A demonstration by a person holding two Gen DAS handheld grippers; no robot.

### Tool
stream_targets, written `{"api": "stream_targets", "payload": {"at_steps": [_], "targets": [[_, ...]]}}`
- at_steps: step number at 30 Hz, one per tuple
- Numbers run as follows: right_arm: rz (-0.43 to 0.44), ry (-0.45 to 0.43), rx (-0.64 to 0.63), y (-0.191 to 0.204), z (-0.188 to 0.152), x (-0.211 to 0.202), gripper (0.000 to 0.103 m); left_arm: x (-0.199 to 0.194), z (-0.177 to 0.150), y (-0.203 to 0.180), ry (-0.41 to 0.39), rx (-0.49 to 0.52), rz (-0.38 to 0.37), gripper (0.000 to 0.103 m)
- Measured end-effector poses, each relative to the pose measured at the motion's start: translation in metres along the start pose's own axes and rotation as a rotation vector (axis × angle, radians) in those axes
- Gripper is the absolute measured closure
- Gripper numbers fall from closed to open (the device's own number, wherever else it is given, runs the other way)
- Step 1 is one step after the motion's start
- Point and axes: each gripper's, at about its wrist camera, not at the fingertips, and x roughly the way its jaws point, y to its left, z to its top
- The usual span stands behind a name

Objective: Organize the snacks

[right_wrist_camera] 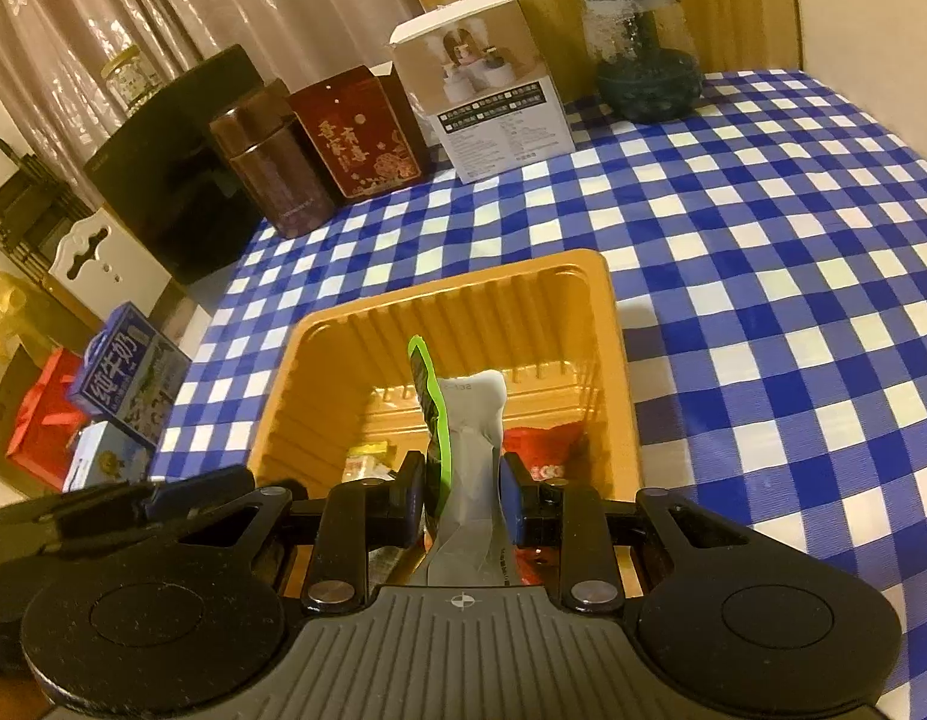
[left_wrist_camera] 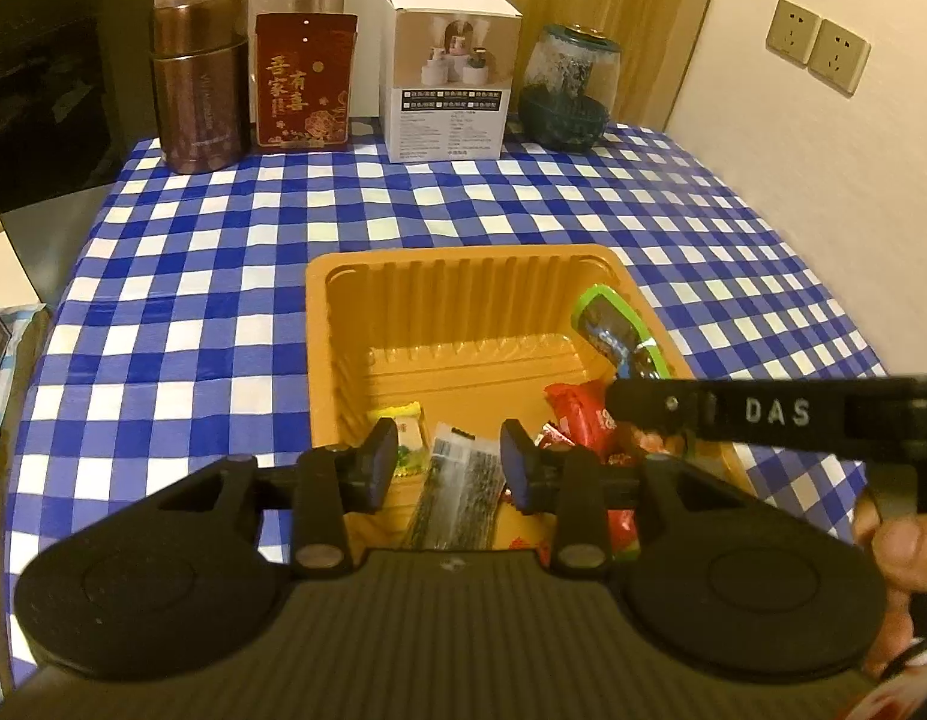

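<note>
An orange plastic tray (left_wrist_camera: 463,255) sits on the blue-and-white checked tablecloth (left_wrist_camera: 223,240). Inside lie a dark striped packet (left_wrist_camera: 463,492), a yellow-green packet (left_wrist_camera: 406,426) and red packets (left_wrist_camera: 583,414). My left gripper (left_wrist_camera: 451,459) hovers over the tray's near side, its jaws slightly apart above the dark packet, pads not touching it. My right gripper (right_wrist_camera: 461,492) is shut on a green-edged, silver-backed packet (right_wrist_camera: 469,420), held upright over the tray (right_wrist_camera: 463,267). In the left wrist view this gripper (left_wrist_camera: 637,402) reaches in from the right with the green packet (left_wrist_camera: 613,324).
Along the table's far edge stand a brown tin (left_wrist_camera: 199,84), a red box (left_wrist_camera: 304,84), a white carton (left_wrist_camera: 451,78) and a glass jar (left_wrist_camera: 568,90). A black appliance (left_wrist_camera: 55,72) is at the far left. A milk carton (right_wrist_camera: 127,372) sits beyond the left edge.
</note>
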Motion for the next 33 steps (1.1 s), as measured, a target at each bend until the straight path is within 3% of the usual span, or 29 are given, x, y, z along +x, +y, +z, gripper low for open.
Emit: {"api": "stream_targets", "payload": {"at_steps": [8,9,10,11,21,33], "targets": [[0.044,-0.025,0.034,0.005,0.004,0.005,0.073,-0.007,-0.003,0.008,-0.011,-0.010,0.010,0.062],[0.044,-0.032,0.044,0.004,0.004,0.004,0.068,-0.008,-0.004,0.009,-0.015,-0.010,0.010,0.061],[0.043,-0.043,0.054,0.003,0.004,0.003,0.048,-0.008,-0.004,0.009,-0.016,-0.010,0.010,0.058],[0.050,-0.054,0.063,0.002,0.004,0.001,0.038,-0.009,-0.005,0.010,-0.016,-0.012,0.011,0.056],[0.035,-0.087,0.075,-0.007,0.003,-0.022,0.038,-0.017,-0.016,0.004,-0.004,-0.004,0.016,0.044],[-0.034,-0.086,0.084,-0.019,-0.026,-0.072,0.038,-0.045,-0.036,-0.026,-0.005,0.045,0.005,0.016]]}}
